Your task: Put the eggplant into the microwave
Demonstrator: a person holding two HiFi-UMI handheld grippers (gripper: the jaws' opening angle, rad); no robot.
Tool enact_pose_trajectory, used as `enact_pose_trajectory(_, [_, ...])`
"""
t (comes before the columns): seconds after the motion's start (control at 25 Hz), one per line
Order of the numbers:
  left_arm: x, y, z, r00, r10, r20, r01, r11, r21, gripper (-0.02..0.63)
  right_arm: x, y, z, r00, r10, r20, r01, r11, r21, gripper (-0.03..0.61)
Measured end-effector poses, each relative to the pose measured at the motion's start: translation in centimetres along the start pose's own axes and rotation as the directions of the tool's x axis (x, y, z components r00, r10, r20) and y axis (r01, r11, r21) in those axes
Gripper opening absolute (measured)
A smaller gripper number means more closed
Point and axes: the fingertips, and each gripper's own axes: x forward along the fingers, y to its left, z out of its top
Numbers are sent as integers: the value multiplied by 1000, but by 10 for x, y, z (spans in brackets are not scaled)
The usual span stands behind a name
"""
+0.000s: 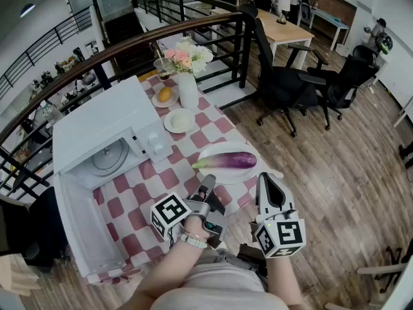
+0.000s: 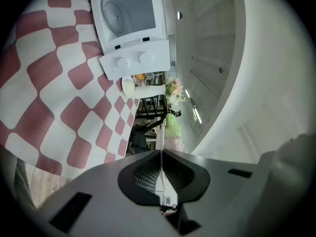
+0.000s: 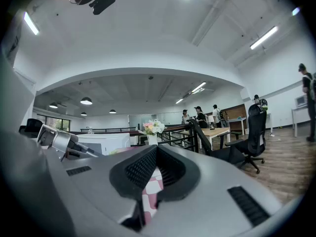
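Observation:
A purple eggplant (image 1: pixel 229 160) lies on a white plate (image 1: pixel 208 152) at the right side of the checkered table. The white microwave (image 1: pixel 103 124) stands at the left, with its door (image 1: pixel 87 228) swung open and the glass turntable (image 1: pixel 110 159) showing. My left gripper (image 1: pixel 208 186) hovers just in front of the plate, shut and empty. My right gripper (image 1: pixel 266 181) is level beside the table's right edge, also shut with nothing in it. In the left gripper view the closed tips (image 2: pixel 161 152) face the microwave (image 2: pixel 131 19). In the right gripper view the tips (image 3: pixel 157 147) meet over the tablecloth.
A vase of flowers (image 1: pixel 187 82), a plate with an orange item (image 1: pixel 165 95) and a small white dish (image 1: pixel 179 120) stand behind the eggplant. A dark railing (image 1: pixel 193 24) runs along the table's far side. Office chairs (image 1: pixel 290 82) stand on the wood floor to the right.

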Motion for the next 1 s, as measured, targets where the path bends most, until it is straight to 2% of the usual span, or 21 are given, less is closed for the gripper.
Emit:
enact_pose_trajectory(0.44, [-2,-10,-1,1000,-4,-9,4,1000,-11,14,-1,13,9,1000,21,1,-21,999,-26,25])
enact_pose_trajectory(0.68, [-13,-12,12,999,2,34,-1,1000,-19,14,4,27,20,997,71,39,-71,997,11,25])
enact_pose_trajectory(1.0, [-29,-11,35,994,5,109,-1,999,-33,14,20,54,20,987,157,24,-157,987,-15,26])
